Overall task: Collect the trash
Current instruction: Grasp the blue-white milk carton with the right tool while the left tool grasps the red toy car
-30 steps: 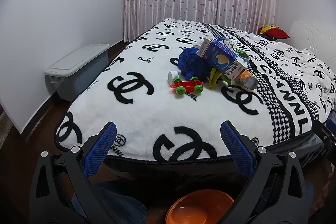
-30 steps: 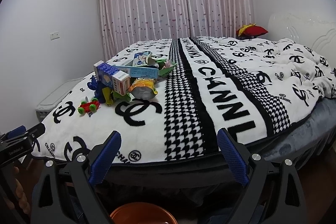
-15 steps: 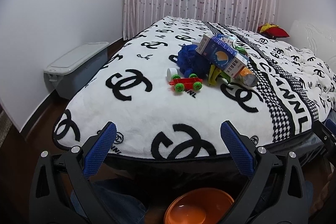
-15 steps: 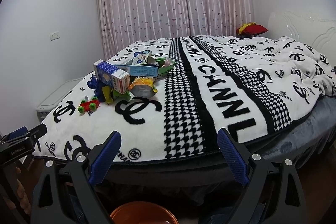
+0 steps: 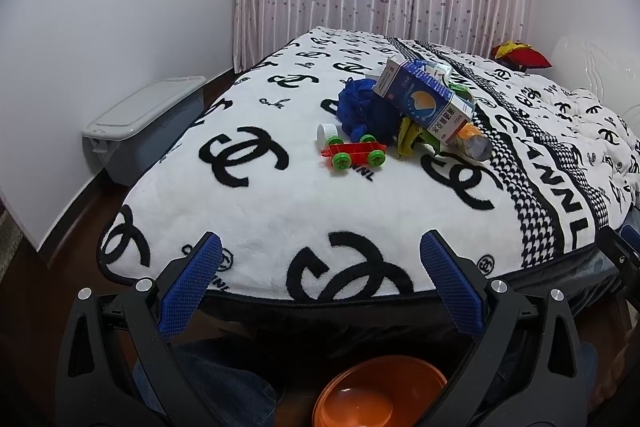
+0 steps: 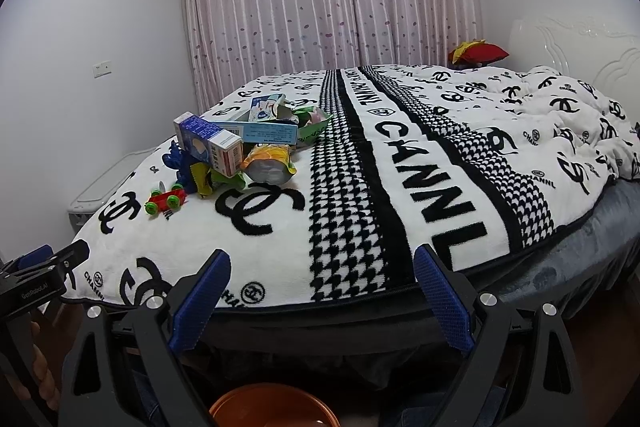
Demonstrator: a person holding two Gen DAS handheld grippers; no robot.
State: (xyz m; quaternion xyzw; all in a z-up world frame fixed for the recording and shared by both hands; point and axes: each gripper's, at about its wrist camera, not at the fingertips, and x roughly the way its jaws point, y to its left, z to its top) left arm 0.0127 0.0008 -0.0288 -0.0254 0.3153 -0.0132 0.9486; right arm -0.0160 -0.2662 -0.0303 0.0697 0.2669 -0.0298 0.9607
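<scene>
Both grippers, left (image 5: 320, 277) & right (image 6: 322, 287), jaws spread, empty, at bed's (image 5: 280, 211) foot edge. Reach for carton (image 5: 424, 99) first; skip toy car (image 5: 354, 155).

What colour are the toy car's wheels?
Green; the toy car shows best in the left wrist view.

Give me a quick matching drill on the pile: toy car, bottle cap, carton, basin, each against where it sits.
Things:
1. toy car
2. bottle cap
3. carton
4. basin

Places:
A. low down, off the bed, beneath the left gripper
B. propped at a tilt on top of the pile
C. on the blanket, nearest the foot edge
D. just behind the toy car's left end

Pairs: 1-C, 2-D, 3-B, 4-A
</scene>
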